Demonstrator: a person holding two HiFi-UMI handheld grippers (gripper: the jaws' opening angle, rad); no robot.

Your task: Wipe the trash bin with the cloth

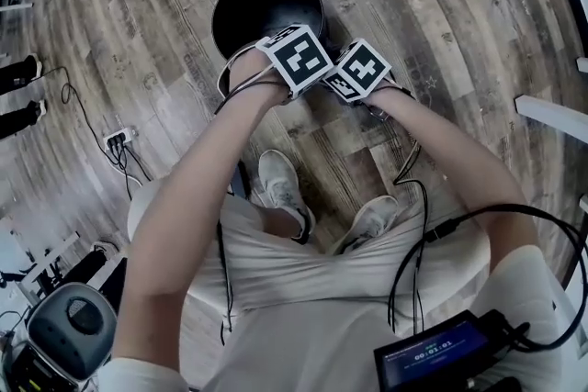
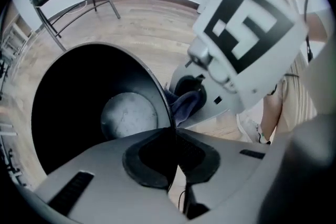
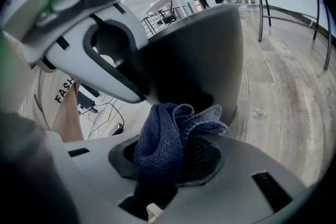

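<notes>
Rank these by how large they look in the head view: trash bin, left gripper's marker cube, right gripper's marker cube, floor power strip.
1. Trash bin, clearly largest.
2. Left marker cube and right marker cube: they look alike, so no ranking between them. Both are nearer the camera.
3. Power strip, smallest.

Matt, smooth trash bin (image 2: 68,102); coarse-woven cloth (image 3: 160,139) (floor (image 1: 138,32) wood-grain).

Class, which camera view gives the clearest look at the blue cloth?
The right gripper view: the cloth sits large and close, clamped in the right hand-held gripper. The left gripper view shows only a small patch of cloth beside the bin. The head view hides it.
</notes>
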